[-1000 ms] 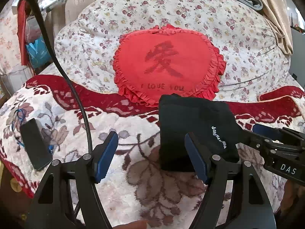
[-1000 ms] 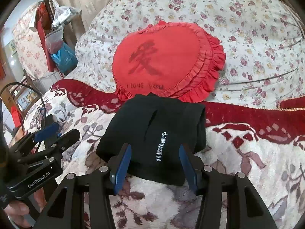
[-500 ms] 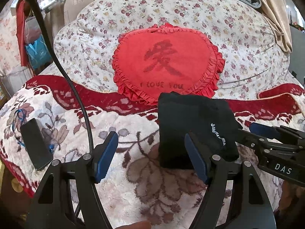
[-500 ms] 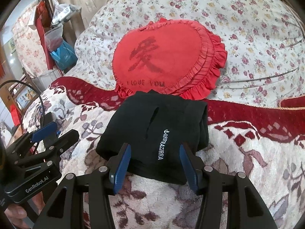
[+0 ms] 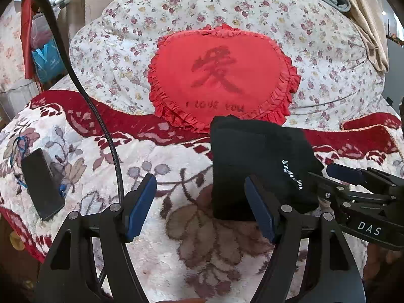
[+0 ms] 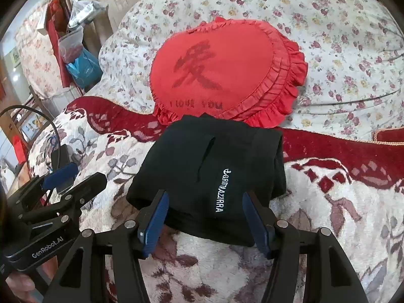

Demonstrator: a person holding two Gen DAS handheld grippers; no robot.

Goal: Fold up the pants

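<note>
Pants [image 6: 209, 174] folded on blanket [image 6: 328, 227], right tongs [image 6: 204, 217] angled down — just widening, unclenched, left tongs [image 5: 199, 207] released alongside.

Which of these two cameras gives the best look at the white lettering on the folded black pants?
The right wrist view: the white lettering sits near the middle of the folded black pants, large and facing the camera. The left wrist view shows the same lettering smaller, off to one side and seen at a slant, hard to read.
</note>
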